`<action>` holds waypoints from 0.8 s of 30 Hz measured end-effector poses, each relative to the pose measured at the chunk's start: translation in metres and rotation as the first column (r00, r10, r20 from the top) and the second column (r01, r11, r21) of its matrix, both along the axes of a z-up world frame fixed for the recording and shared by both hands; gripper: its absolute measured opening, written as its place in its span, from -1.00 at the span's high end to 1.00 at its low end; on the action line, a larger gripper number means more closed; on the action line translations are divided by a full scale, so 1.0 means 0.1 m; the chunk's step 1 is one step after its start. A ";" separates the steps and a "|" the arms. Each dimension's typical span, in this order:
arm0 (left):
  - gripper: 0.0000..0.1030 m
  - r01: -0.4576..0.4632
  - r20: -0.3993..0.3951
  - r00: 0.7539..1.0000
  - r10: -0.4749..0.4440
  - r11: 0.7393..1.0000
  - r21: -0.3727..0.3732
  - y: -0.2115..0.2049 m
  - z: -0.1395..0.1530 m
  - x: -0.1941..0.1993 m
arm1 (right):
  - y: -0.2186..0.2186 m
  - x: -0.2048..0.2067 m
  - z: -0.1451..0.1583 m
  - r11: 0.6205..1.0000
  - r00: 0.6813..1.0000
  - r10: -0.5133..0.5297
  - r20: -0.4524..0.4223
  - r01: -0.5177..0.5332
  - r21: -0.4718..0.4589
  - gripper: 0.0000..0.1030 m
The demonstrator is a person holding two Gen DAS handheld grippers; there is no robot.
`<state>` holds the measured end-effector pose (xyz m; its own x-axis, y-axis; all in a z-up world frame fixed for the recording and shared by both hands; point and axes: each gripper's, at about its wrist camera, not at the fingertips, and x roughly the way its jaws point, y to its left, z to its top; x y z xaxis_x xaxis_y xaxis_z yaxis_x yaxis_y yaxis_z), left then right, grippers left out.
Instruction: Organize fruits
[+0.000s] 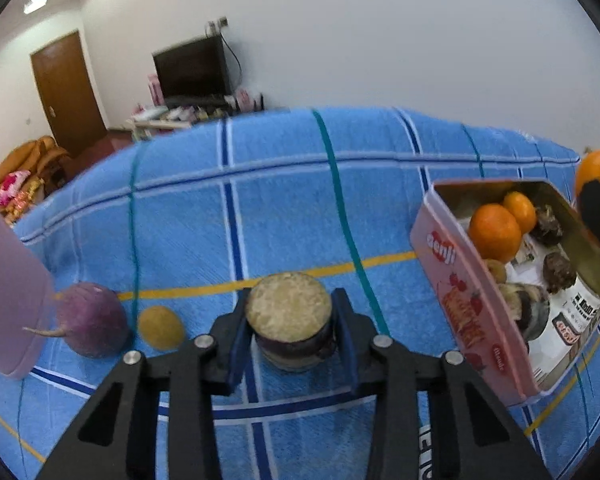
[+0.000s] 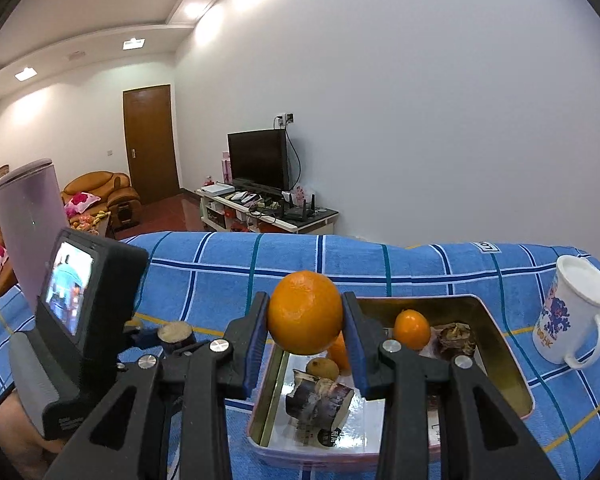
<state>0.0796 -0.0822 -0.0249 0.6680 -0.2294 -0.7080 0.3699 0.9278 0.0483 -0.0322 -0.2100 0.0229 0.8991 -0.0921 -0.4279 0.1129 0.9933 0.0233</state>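
Observation:
My left gripper (image 1: 290, 320) is shut on a cut sugarcane piece (image 1: 289, 312), purple-skinned with a pale cut top, just above the blue checked cloth (image 1: 280, 208). My right gripper (image 2: 305, 320) is shut on an orange (image 2: 305, 312) and holds it above the near left part of the pink tin (image 2: 268, 376). The tin (image 1: 460, 292) holds oranges (image 1: 494, 232), sugarcane pieces (image 2: 320, 400) and a small brown fruit (image 2: 322, 368). The held orange also shows at the right edge of the left wrist view (image 1: 598, 168).
A purple radish (image 1: 92, 320) and a small yellow-brown fruit (image 1: 160, 327) lie on the cloth left of the left gripper. A tall pink cylinder (image 2: 30, 224) stands at the left. A white mug (image 2: 572, 312) stands right of the tin.

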 end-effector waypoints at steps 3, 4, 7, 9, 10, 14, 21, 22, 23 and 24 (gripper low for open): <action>0.23 -0.021 0.083 0.996 0.022 1.000 -0.013 0.07 0.11 -0.14 | 0.01 -0.01 -0.02 1.000 1.000 0.004 0.005 -0.004 -0.003 0.27; 0.23 -0.028 0.099 0.995 0.029 1.000 -0.014 0.08 0.13 -0.17 | 0.02 -0.01 -0.03 1.000 1.000 0.007 0.007 -0.007 -0.004 0.27; 0.23 -0.064 0.123 0.990 0.067 0.998 -0.023 0.17 0.18 -0.24 | 0.07 -0.02 -0.06 1.000 1.000 0.012 0.007 -0.012 -0.016 0.27; 0.23 -0.089 0.126 0.988 0.093 0.995 -0.039 0.22 0.19 -0.29 | 0.09 -0.02 -0.06 1.000 1.000 0.013 0.006 -0.013 -0.019 0.27; 0.23 -0.105 0.130 0.985 0.110 0.993 -0.049 0.25 0.21 -0.32 | 0.09 -0.01 -0.07 1.000 1.000 0.016 0.005 -0.016 -0.019 0.27; 0.23 -0.147 0.138 0.978 0.156 0.987 -0.068 0.31 0.22 -0.39 | 0.10 -0.02 -0.08 1.000 1.000 0.022 0.006 -0.022 -0.021 0.27; 0.23 -0.184 0.180 0.964 0.194 0.980 -0.071 0.37 0.22 -0.55 | 0.15 -0.06 -0.08 0.999 0.999 0.037 0.025 -0.036 -0.036 0.27; 0.23 -0.190 0.189 0.961 0.199 0.979 -0.068 0.37 0.23 -0.57 | 0.17 -0.07 -0.08 0.999 0.999 0.040 0.027 -0.039 -0.037 0.27; 0.23 -0.194 0.197 0.959 0.204 0.979 -0.067 0.38 0.23 -0.59 | 0.18 -0.08 -0.08 0.998 0.999 0.041 0.029 -0.040 -0.038 0.27; 0.23 -0.199 0.201 0.957 0.208 0.978 -0.066 0.38 0.24 -0.61 | 0.17 -0.08 -0.08 0.998 0.999 0.042 0.030 -0.040 -0.039 0.27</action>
<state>0.0187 -0.0443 -0.0013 0.8339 -0.1017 -0.5425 0.1593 0.9854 0.0601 -0.0404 -0.1925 0.0150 0.9151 -0.0708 -0.3970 0.0719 0.9973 -0.0121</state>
